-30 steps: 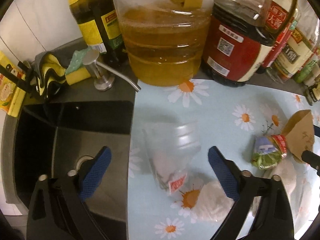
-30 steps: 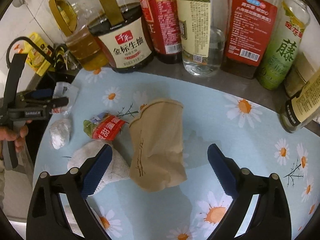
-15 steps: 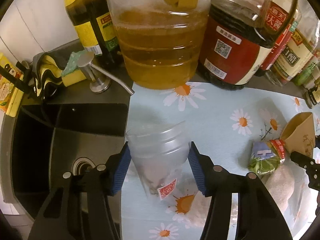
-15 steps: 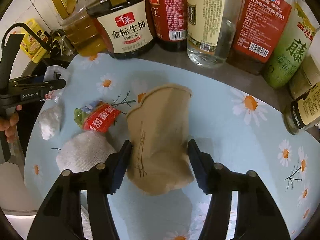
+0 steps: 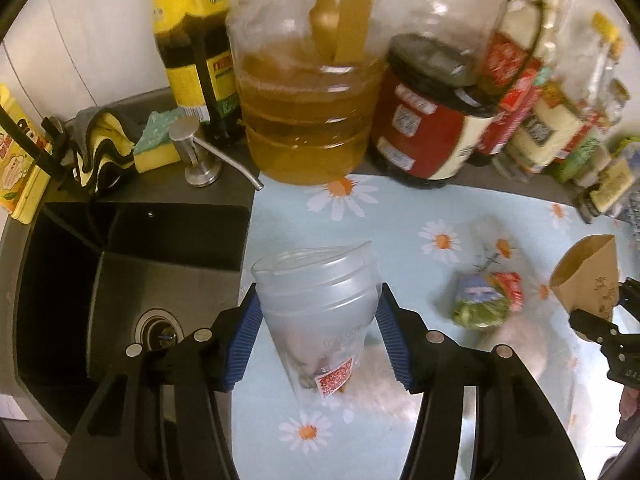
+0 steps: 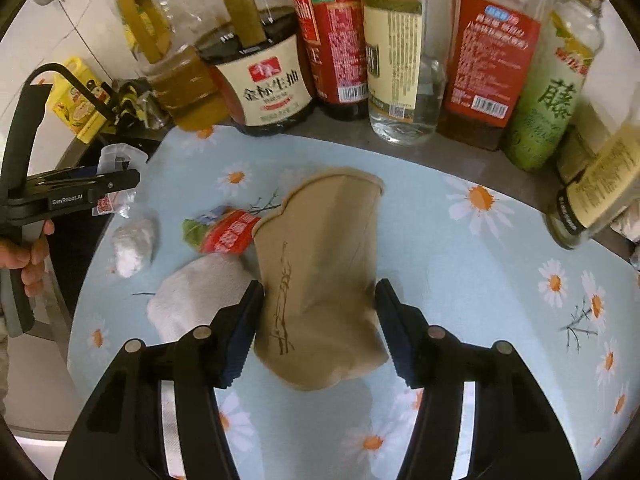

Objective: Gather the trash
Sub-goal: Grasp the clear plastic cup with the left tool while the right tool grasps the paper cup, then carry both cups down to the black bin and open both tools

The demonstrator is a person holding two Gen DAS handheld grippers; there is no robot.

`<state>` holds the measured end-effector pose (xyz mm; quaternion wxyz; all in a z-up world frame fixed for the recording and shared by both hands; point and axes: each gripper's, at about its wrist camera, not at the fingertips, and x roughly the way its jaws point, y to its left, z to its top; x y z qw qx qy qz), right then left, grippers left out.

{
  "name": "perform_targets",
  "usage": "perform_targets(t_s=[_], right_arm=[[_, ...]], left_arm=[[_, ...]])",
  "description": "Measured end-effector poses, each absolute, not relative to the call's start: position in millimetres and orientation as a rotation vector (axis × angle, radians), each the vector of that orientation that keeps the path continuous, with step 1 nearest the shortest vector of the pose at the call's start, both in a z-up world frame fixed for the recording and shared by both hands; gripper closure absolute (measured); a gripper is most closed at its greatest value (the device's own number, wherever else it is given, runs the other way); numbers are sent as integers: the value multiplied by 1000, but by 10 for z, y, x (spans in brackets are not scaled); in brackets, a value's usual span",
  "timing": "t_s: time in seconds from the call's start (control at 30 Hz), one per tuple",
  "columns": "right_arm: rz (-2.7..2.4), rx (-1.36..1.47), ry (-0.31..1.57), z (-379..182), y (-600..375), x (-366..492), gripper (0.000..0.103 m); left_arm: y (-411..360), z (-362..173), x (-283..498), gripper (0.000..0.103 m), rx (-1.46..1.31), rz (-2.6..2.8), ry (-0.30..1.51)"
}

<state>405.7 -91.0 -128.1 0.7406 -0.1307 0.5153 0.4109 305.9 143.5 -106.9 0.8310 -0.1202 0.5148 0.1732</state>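
Note:
My left gripper (image 5: 316, 334) is shut on a clear plastic cup (image 5: 320, 300) with a red-labelled scrap in its bottom, held just above the daisy mat at the sink's edge. In the right wrist view my right gripper (image 6: 318, 328) is shut on a crushed brown paper cup (image 6: 320, 276), lifted a little off the mat. A red-and-green snack wrapper (image 6: 224, 230) lies left of the paper cup. Two crumpled white tissues (image 6: 134, 246) (image 6: 196, 296) rest on the mat beside it. The left gripper (image 6: 100, 184) with the plastic cup (image 6: 116, 160) shows at the left edge there.
A black sink (image 5: 120, 280) opens left of the daisy mat (image 6: 480, 280), with a soap pump (image 5: 196, 152) and sponge (image 5: 156, 144) behind it. Large oil and sauce bottles (image 6: 272, 80) (image 5: 312, 112) line the back. A small jar (image 6: 592, 200) stands at the right. A hand (image 6: 28, 256) grips the left tool.
Both grippers went from wide open to shut, the left on the plastic cup and the right on the paper cup. Both have since risen slightly with their cups.

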Motion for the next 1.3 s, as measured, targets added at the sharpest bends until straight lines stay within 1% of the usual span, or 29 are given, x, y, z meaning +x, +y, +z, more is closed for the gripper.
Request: perform_targets(t_s=[0.4, 0.63, 1.0, 1.3], right_arm=[[850, -244, 1100, -1093, -1201, 3511, 45], [806, -190, 1040, -908, -1440, 3070, 45], [738, -154, 1019, -850, -1649, 2361, 45], [687, -129, 1043, -944, -1783, 1661, 45]], left_arm=[[1091, -740, 2492, 49, -217, 256, 1014], [932, -609, 2067, 49, -197, 180, 971], [763, -771, 1226, 49, -228, 88, 964], [558, -918, 666, 49, -227, -22, 986]])
